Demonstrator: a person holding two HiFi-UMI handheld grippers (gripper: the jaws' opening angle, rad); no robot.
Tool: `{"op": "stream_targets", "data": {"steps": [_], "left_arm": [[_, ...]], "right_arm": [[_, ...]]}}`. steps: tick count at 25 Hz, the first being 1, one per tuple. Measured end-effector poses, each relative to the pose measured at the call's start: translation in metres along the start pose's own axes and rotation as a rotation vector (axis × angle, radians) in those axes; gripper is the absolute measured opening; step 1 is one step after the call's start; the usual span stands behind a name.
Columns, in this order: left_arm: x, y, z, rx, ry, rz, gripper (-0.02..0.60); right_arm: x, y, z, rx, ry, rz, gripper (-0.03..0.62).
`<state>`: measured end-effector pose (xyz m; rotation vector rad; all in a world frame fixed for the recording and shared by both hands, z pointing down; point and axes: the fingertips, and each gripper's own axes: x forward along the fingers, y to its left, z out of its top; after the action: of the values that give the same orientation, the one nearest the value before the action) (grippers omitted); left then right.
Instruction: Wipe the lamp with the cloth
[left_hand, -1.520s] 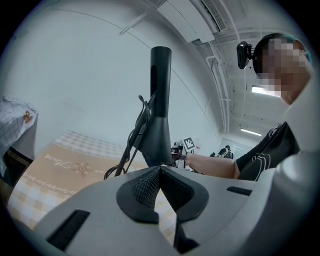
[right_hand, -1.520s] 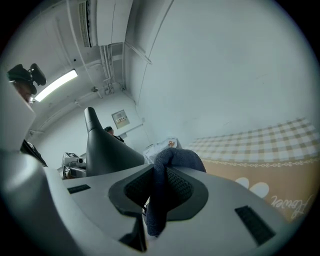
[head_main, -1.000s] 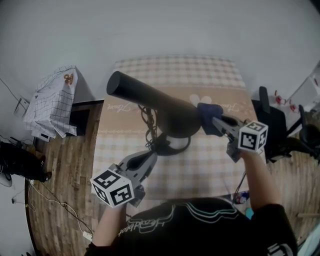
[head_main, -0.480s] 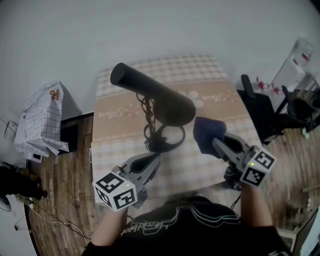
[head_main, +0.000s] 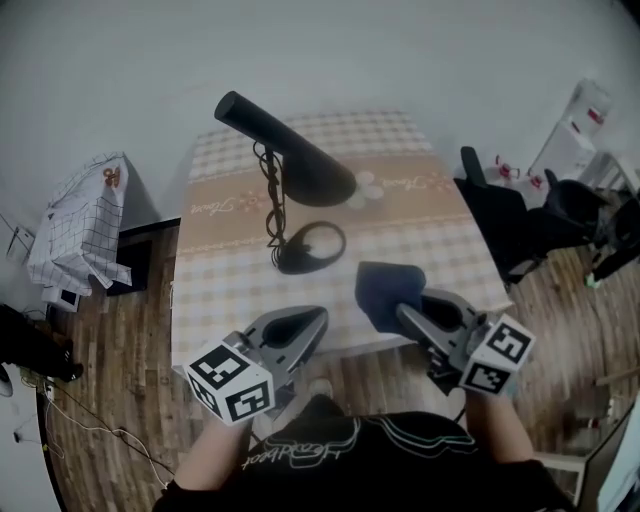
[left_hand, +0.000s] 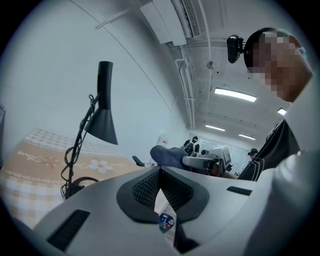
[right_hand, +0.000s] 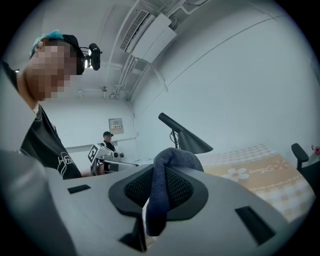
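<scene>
**Cloth pinched, lamp waiting up the surface**

The right gripper (head_main: 408, 312) is clamped on the dark blue cloth (head_main: 385, 285), which bunches soft and floppy over its tips, lower right of the head view near the front edge of the checked surface (head_main: 225, 290). The left gripper (head_main: 312, 322), lower left, has its jaws pressed together on nothing. The black desk lamp (head_main: 310, 175) stands upper centre, well apart from both, with its cord (head_main: 270, 195) looped round the thin stem. It looks light and tippy on its ring base (head_main: 310, 245), so I'd brace the base and wipe the smooth shade gently. There's open room in front, and a black chair (head_main: 500, 220) crowds the right edge.
</scene>
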<state>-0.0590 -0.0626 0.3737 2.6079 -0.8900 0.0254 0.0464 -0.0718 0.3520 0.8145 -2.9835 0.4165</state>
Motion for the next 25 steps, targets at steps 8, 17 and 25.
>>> {"op": "stream_targets", "data": {"steps": [8, 17, 25], "left_arm": [[-0.011, -0.134, -0.034, 0.017, -0.027, 0.019, 0.000], [-0.042, -0.243, -0.050, 0.073, -0.034, 0.050, 0.000], [-0.057, -0.274, -0.045, 0.112, -0.057, 0.059, 0.000]], "right_arm": [[-0.112, 0.072, -0.015, -0.020, -0.015, 0.068, 0.057], [-0.187, 0.143, -0.015, -0.037, -0.062, 0.139, 0.057], [-0.209, 0.167, -0.008, -0.061, -0.090, 0.163, 0.057]]}}
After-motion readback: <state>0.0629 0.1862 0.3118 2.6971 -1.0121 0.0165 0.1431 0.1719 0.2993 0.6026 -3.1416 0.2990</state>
